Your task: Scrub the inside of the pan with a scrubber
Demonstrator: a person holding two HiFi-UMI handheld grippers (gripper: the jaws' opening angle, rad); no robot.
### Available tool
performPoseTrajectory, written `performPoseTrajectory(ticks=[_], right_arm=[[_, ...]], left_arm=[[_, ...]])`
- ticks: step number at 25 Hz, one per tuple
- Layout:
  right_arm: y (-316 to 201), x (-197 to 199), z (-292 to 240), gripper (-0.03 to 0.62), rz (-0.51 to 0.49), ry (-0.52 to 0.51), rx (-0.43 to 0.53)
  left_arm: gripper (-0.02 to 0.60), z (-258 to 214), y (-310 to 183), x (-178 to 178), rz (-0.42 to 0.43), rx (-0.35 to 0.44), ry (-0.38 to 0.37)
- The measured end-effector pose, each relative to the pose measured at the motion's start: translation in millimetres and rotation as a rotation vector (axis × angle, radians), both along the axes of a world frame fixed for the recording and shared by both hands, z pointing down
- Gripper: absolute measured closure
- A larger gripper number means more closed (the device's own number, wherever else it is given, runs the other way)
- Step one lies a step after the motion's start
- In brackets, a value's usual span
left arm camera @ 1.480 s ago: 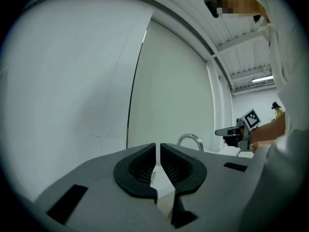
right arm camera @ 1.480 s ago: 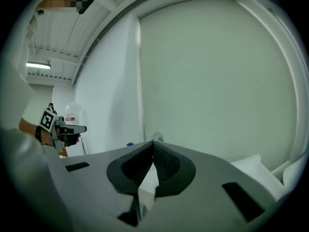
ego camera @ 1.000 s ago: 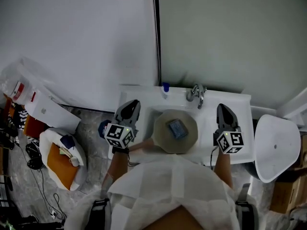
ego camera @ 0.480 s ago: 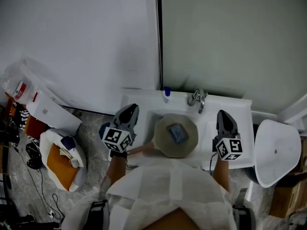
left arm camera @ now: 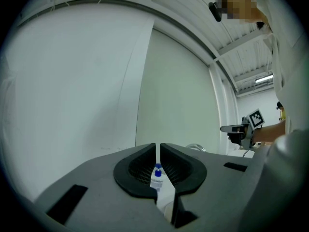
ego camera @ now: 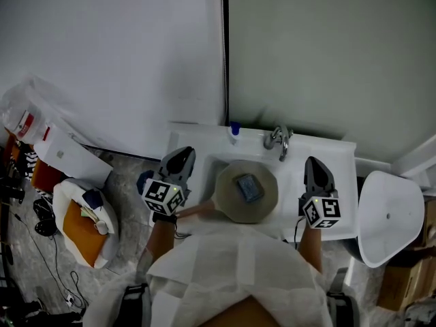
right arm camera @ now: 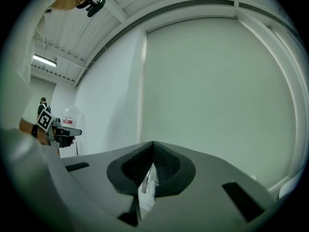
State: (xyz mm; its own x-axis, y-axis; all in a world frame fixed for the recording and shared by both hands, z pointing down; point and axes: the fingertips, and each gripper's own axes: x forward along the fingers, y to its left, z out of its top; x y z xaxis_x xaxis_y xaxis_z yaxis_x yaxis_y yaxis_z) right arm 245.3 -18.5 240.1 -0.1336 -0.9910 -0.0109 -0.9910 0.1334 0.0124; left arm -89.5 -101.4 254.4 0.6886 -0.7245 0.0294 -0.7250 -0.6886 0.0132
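Since a second ago, both grippers have sunk slightly in the head view. The left gripper (ego camera: 181, 154) hovers at the left edge of the washbasin (ego camera: 338, 157), with its jaws a narrow slit apart and empty. The right gripper (ego camera: 313, 162) hovers at the right side, with its jaws together and empty. The blue scrubber (ego camera: 249, 187) lies inside the pan (ego camera: 264, 203), which sits in the basin between the two grippers.

A pan (ego camera: 230, 200) sits in the white sink (ego camera: 338, 157) with a blue scrubber (ego camera: 248, 187) inside. The left gripper (ego camera: 182, 155) is at its left and the right gripper (ego camera: 314, 163) at its right.
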Motion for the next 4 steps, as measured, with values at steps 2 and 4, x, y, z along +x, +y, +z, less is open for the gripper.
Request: performPoseTrajectory(ticks=[2,4], right_arm=[[-2.4,-0.3,-0.6,0.585,0.000,0.003,0.004],[-4.0,-0.3,-1.0,0.585,0.001,0.007,0.008]], left_arm=[[0.540,-1.1,-2.3,0.1,0.002,0.004,-0.006],[0.540,-1.3,-4.4,0.3,0.005,0.007,-0.011]])
